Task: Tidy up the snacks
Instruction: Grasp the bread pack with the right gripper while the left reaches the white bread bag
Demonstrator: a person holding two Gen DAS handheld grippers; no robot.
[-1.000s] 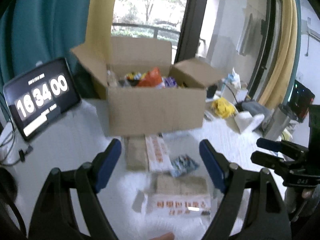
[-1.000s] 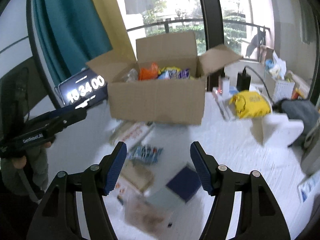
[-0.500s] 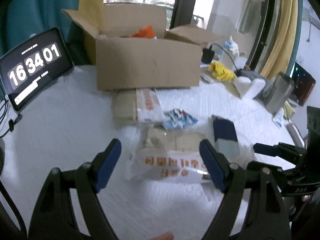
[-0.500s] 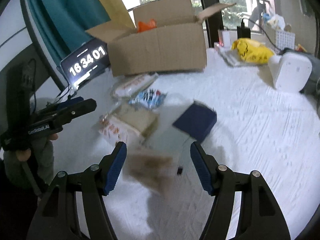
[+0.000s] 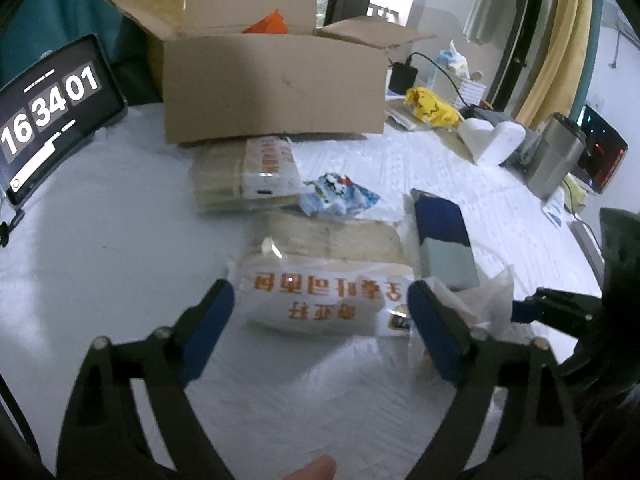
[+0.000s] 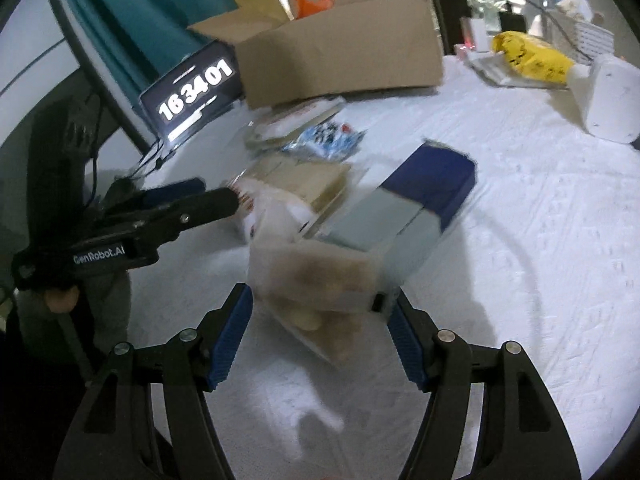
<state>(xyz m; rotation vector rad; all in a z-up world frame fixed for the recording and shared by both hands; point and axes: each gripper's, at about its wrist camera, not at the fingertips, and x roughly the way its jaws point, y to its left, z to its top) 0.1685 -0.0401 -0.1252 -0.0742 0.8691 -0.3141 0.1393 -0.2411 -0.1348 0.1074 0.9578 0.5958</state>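
Between opening left claw (image 5: 320, 312) blue pads: white snack pack (image 5: 320, 300), ungripped. Right claw (image 6: 320, 328) open around clear packet (image 6: 316, 276).

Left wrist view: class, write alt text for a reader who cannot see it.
The left claw, jaws opening, straddles a white snack pack with orange lettering on a white table. Behind lie more snacks and an open cardboard box.

Near wafer pack (image 5: 320, 300): between the left tongs' (image 5: 320, 320) opening jaws, untouched.
Clear pastry pack (image 6: 316, 280): between the right tongs' (image 6: 320, 336) jaws, blurred.
Flat box (image 5: 444, 236): beyond the left tongs, rightward.
Small crinkled packet (image 5: 336, 198): behind the near wafer pack.
Cardboard box (image 5: 276, 84): farthest back, snacks inside.
Clock tablet (image 5: 48, 112): far left.
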